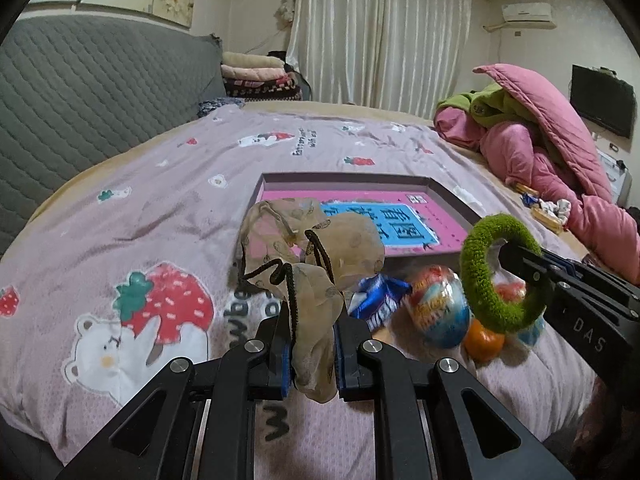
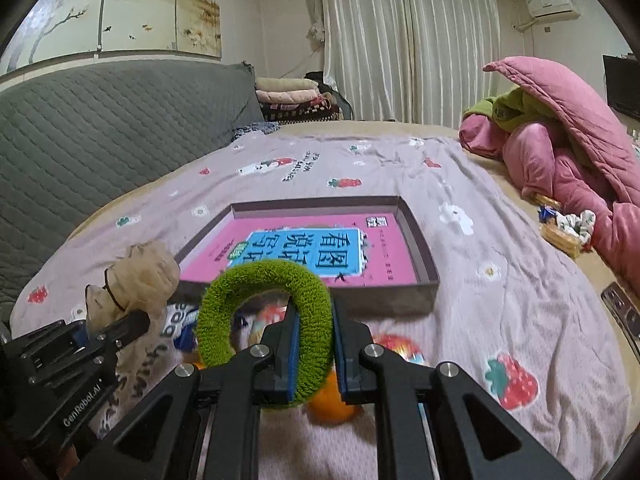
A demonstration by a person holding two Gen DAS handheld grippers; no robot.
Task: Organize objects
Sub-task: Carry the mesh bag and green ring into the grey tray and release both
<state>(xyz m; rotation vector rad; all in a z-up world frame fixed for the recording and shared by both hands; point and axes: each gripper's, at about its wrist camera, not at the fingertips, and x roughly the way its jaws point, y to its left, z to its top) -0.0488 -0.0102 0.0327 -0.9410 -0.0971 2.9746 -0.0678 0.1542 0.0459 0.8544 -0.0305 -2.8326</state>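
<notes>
My left gripper (image 1: 314, 344) is shut on a sheer beige hair scrunchie (image 1: 316, 256) with black elastic cords, held above the bed; it also shows in the right wrist view (image 2: 140, 280). My right gripper (image 2: 314, 344) is shut on a fuzzy green hair ring (image 2: 264, 312), also seen in the left wrist view (image 1: 496, 272). A shallow box (image 2: 420, 240) with a pink and blue book (image 2: 320, 248) inside lies on the bed just ahead of both grippers. Below them lie snack packets (image 1: 436, 304), a blue wrapper (image 1: 380, 300) and an orange (image 1: 484, 340).
The bed has a pink strawberry-print cover (image 1: 160, 208). A grey quilted headboard (image 1: 80, 92) is at left. A heap of pink and green bedding (image 1: 540, 128) lies at right, with small items (image 2: 568, 228) beside it. Folded blankets (image 2: 292, 96) sit at the back.
</notes>
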